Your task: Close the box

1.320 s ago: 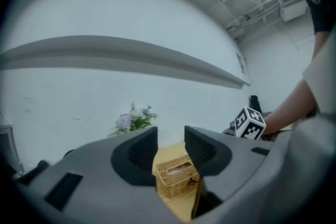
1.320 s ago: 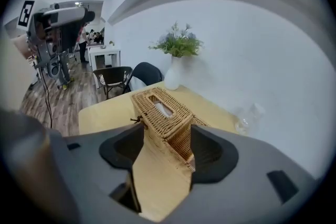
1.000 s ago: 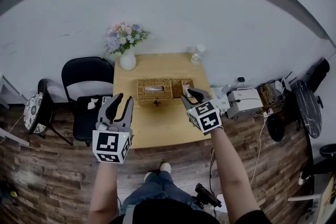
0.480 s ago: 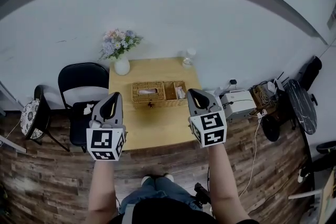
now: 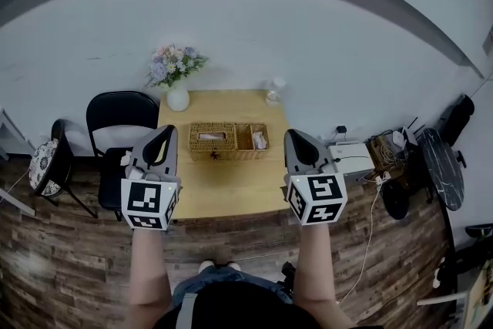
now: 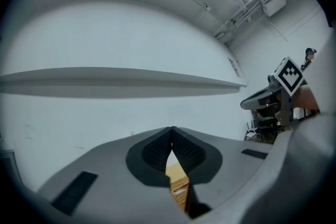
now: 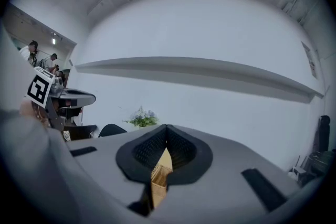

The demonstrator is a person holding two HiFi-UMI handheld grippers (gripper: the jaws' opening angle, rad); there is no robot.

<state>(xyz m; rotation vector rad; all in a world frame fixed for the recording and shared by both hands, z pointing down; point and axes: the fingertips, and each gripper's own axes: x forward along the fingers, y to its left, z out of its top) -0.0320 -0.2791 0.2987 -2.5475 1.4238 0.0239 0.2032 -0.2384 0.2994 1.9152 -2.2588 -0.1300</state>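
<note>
The wicker box (image 5: 227, 141) sits on the desk (image 5: 231, 193), and as far as the head view shows it is not fully closed. Its left part is covered by a woven top with a slot, while its right end looks open, with something white inside. Whether that end has a flap of its own is too small to tell. So the closing seems yet to be done.

Both tongs are up in the air on the person's side of the box, well apart from it. The left tongs (image 5: 165, 132) are clenched tip to tip with nothing between the pads, and the right tongs (image 5: 293, 136) are likewise clenched and empty.

There is plenty of room to move. The desk is bare in front of the box right out to its near edge. Behind the box to the left stands a vase of flowers (image 5: 177, 95), and behind it to the right a small clear vessel (image 5: 275, 88) — both close to the wall. A black chair (image 5: 119, 115) stands left of the box beyond the desk's edge — no obstacle from the front.
</note>
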